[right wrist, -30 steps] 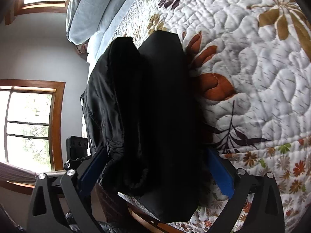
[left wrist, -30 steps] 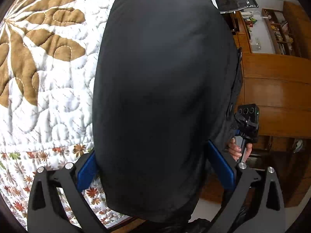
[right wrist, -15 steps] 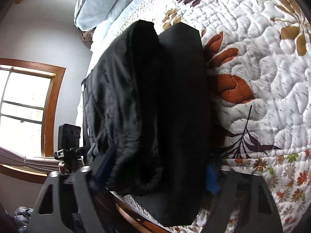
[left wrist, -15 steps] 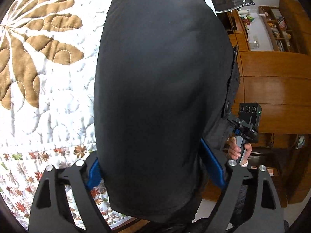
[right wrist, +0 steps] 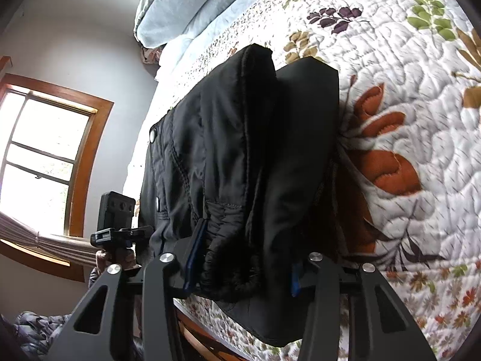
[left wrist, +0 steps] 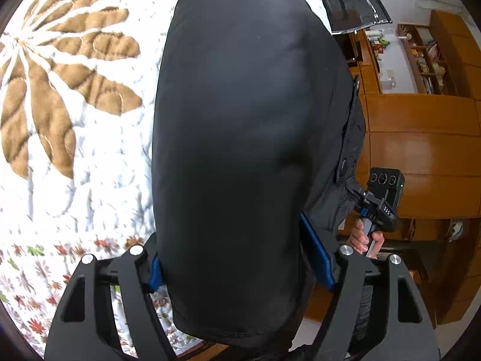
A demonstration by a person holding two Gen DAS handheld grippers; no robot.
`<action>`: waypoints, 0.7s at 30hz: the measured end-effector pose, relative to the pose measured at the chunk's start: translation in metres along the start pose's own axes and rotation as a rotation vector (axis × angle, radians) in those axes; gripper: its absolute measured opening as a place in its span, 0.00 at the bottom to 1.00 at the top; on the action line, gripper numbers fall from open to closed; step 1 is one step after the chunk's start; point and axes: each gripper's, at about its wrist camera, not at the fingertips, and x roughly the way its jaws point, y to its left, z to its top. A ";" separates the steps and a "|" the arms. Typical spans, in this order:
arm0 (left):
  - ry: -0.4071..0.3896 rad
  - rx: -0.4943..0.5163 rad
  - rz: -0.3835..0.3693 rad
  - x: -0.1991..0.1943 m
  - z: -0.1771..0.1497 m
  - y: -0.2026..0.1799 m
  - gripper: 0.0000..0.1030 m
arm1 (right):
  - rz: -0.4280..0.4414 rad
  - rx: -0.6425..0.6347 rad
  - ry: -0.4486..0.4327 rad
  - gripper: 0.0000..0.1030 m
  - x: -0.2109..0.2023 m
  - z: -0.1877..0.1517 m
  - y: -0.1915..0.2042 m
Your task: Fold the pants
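Note:
The black pants [left wrist: 240, 138] lie folded in layers on the quilted bed and fill the middle of the left wrist view. My left gripper [left wrist: 237, 267] has its blue fingers [left wrist: 318, 255] closing around the near end of the pants. In the right wrist view the pants [right wrist: 240, 162] are bunched, with the waistband, buttons and hem showing. My right gripper [right wrist: 243, 264] has its jaws pinched in on the bunched hem layers. The other gripper and the hand holding it show at the side of each view [left wrist: 375, 207] [right wrist: 115, 225].
The floral quilt [left wrist: 60, 120] covers the bed [right wrist: 421, 90]. Light blue pillows [right wrist: 192, 3] lie at the head. A window [right wrist: 39, 156] is on the wall at left. Wooden cabinets [left wrist: 421, 138] and shelves stand beside the bed. The bed's edge runs just under both grippers.
Both grippers' jaws have narrowed onto the pants' near end. The right gripper has closed most, from wide open to pinching the bunched layers. The pants have hardly moved.

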 end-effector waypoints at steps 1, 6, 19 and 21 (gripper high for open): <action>-0.006 -0.002 0.001 -0.001 0.001 0.000 0.71 | 0.002 -0.001 -0.002 0.44 0.001 0.002 0.002; -0.046 -0.012 0.003 -0.011 0.015 0.004 0.69 | 0.014 -0.012 -0.016 0.42 0.012 0.015 0.012; -0.143 -0.026 0.067 -0.051 0.069 0.022 0.68 | 0.051 -0.029 -0.016 0.41 0.055 0.064 0.029; -0.152 -0.025 0.077 -0.055 0.079 0.024 0.68 | 0.055 -0.027 -0.013 0.41 0.061 0.072 0.029</action>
